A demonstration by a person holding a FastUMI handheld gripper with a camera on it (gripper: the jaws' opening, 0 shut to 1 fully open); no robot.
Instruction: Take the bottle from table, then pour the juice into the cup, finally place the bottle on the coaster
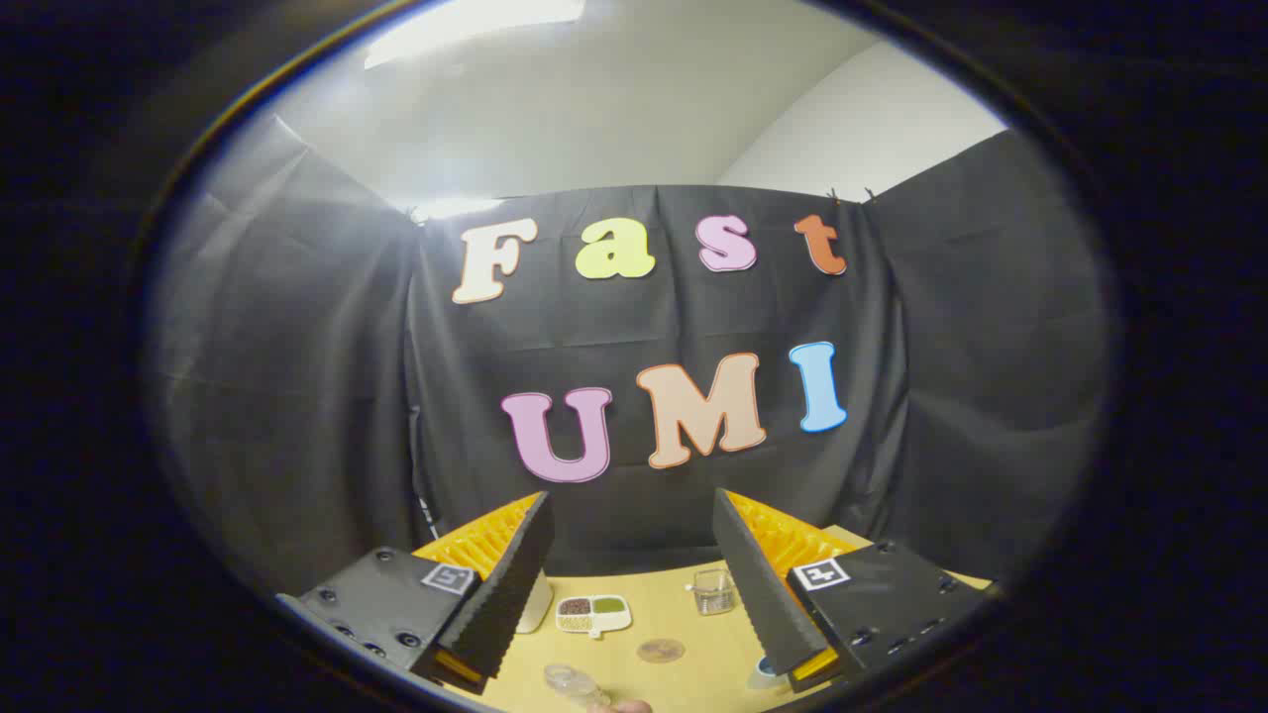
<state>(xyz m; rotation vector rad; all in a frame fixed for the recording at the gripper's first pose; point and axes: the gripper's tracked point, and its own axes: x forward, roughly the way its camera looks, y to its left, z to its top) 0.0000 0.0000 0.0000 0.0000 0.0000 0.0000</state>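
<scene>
My gripper (629, 498) is open and held high above a yellow wooden table (693, 634), with nothing between its fingers. Low between the fingers, close under me, is a clear round object (570, 681) that looks like the bottle seen from above; its lower part is cut off. A round brownish coaster (661, 650) lies flat on the table just beyond it. Farther back, beside the right finger, a small clear glass cup (713, 591) stands upright.
A white dish (592, 613) with three compartments of brown and green bits sits left of the coaster. A white object (536, 604) is partly hidden behind the left finger. A small blue-and-white thing (764, 669) peeks out by the right finger. Black cloth walls the booth.
</scene>
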